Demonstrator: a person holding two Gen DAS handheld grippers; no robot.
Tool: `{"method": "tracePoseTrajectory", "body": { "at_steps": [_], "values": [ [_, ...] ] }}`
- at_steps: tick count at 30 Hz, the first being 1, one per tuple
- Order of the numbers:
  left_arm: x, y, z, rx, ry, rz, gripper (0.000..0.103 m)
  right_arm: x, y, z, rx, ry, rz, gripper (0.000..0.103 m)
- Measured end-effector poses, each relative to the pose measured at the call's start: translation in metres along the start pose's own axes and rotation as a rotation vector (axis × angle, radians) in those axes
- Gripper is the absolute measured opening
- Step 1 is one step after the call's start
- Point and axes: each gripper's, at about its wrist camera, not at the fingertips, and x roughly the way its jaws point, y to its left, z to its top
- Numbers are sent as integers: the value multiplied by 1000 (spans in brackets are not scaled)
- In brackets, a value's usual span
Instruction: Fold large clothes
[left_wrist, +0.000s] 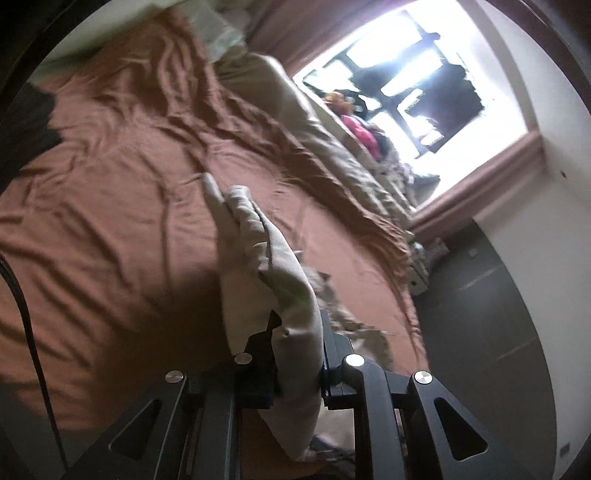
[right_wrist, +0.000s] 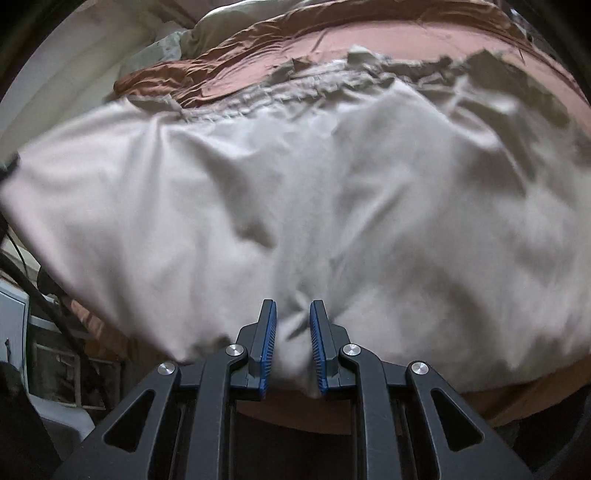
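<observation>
**A:** Start at your left. What have you got?

**B:** My left fingers (left_wrist: 295, 354) are pinched nearly closed on a bunched edge of the pale garment (left_wrist: 258, 258). It stands up out of them in a narrow fold, over the rust-brown bed sheet (left_wrist: 110, 184). The hold looks thin to me, just an edge, and the view is blurred. If I pull hard, I'd expect that edge to slide out.

**A:** And what's beyond it?

**B:** A rumpled beige blanket (left_wrist: 325, 147) along the far side of the bed, under the bright window (left_wrist: 406, 92). A loose part of the garment could snag or drag into that heap.

**A:** Now the right.

**B:** My right fingers (right_wrist: 291, 347) are closed to a narrow gap on a gathered tuck of the same garment (right_wrist: 295, 184), which spreads wide and wrinkled across the bed ahead of them. Its far hem (right_wrist: 369, 70) lies crumpled on the sheet.

**A:** The risk there?

**B:** Uneven tension. If one hand leads, the fold will likely land skewed, or trap those creases inside.
</observation>
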Motion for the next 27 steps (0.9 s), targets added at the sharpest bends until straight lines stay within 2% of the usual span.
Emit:
{"method": "tracePoseTrajectory", "body": {
  "at_steps": [10, 16, 24, 27],
  "values": [
    [39, -106, -4, 173, 65, -83, 16, -4, -32, -1, 51, 20, 127, 15],
    [70, -154, -13, 237, 117, -112, 16, -46, -65, -5, 91, -61, 204, 16],
    [129, -206, -33, 281, 220, -152, 17, -110, -137, -22, 188, -166, 187, 16],
    [156, -224, -47, 291, 283, -175, 17, -128, -165, -36, 247, -202, 160, 16]
  ]
}}
